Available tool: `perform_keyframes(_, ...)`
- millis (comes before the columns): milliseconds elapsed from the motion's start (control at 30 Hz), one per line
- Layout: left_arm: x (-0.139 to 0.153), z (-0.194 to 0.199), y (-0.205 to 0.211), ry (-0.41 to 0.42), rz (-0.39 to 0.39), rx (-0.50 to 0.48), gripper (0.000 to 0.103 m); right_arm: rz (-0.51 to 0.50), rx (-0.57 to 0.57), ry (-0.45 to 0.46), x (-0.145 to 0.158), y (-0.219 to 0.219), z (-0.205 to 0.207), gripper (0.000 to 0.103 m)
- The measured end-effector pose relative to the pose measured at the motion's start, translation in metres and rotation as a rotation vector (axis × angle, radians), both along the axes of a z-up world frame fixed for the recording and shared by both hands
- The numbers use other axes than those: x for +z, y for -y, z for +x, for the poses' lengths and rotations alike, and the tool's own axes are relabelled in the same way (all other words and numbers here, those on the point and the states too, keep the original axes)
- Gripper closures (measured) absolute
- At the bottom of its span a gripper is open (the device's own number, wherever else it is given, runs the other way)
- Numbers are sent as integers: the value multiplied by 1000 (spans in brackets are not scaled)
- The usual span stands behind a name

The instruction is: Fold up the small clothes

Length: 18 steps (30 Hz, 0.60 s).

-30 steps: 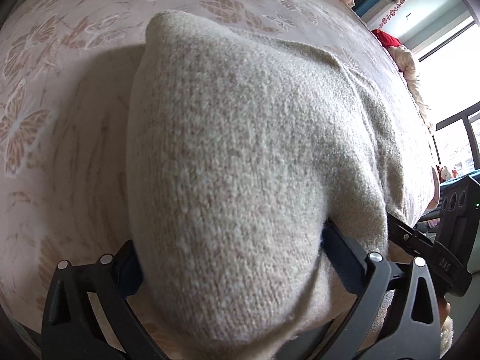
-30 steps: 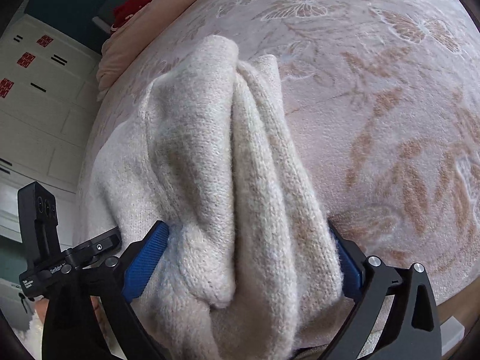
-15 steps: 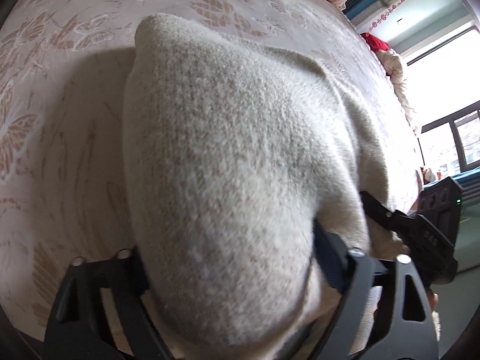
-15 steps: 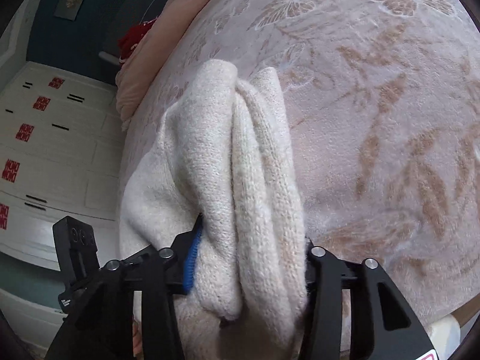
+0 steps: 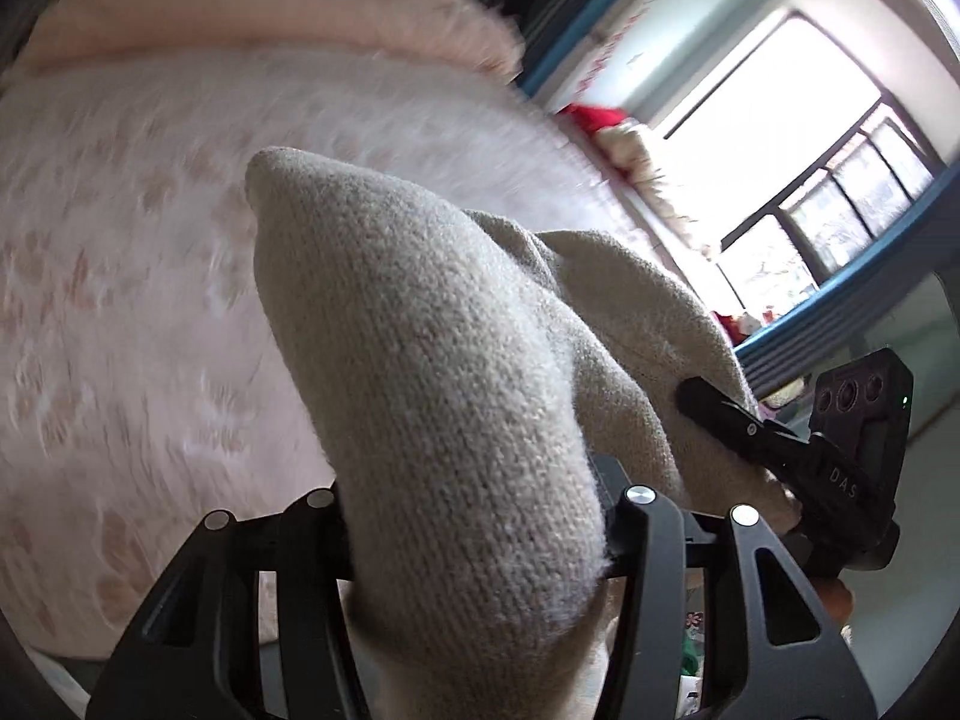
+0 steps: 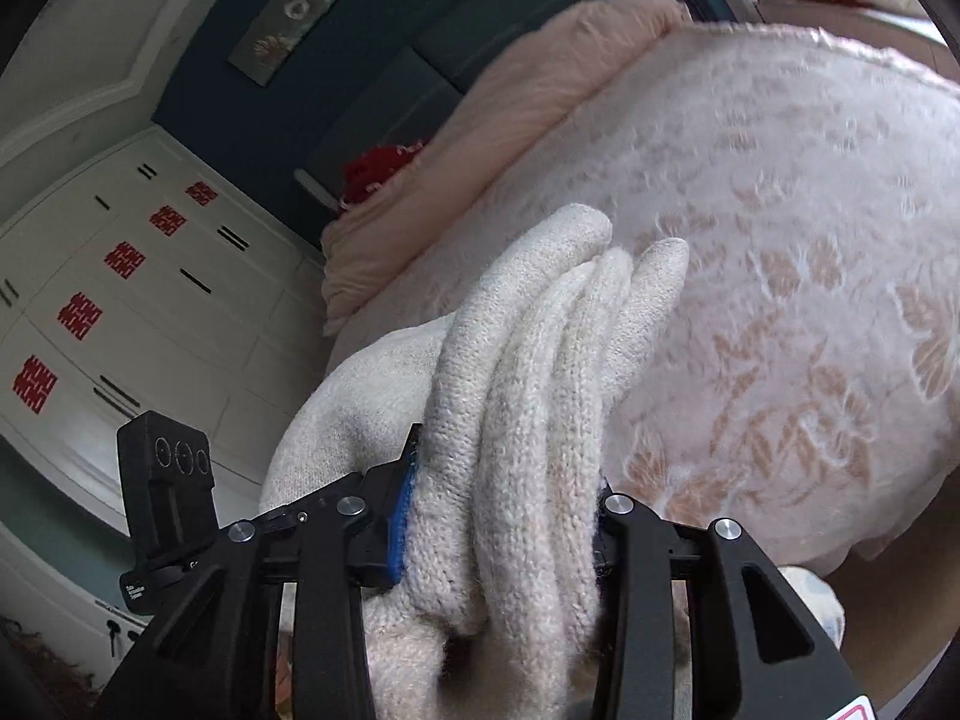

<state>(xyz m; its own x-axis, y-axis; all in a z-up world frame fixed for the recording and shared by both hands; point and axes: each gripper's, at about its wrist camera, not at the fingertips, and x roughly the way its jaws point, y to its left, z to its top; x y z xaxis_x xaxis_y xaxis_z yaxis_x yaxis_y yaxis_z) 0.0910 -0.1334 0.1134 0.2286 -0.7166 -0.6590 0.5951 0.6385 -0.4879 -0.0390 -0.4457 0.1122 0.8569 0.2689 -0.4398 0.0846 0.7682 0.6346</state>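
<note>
A small beige knitted sweater fills the middle of the left wrist view, bunched thick between the black fingers of my left gripper, which is shut on it. In the right wrist view the same sweater shows as several cream folds squeezed in my right gripper, also shut on it. Both hold the sweater lifted above the pink bed. The right gripper shows at the right of the left wrist view; the left gripper shows at the left of the right wrist view.
The pink butterfly-patterned bedspread lies below and beyond. A peach quilt lies folded at the bed's far end. White wardrobes stand on the left, a bright window on the right.
Both grippers closed tighter on the sweater and lifted it off the bed. The cameras tilted upward, so the quilt, wardrobe and window came into view.
</note>
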Motion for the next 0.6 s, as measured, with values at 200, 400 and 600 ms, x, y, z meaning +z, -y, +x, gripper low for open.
perform_keyframes(200, 127, -45, -33, 296, -138, -41, 53, -119, 10, 298, 114, -36, -43, 65)
perform_keyframes(400, 223, -74, -90, 575, -225, -17, 50, -188, 89, 540, 194, -88, -55, 64)
perform_keyframes(600, 265, -81, -152, 747, -248, 72, 49, -201, 184, 656, 234, -139, -31, 64)
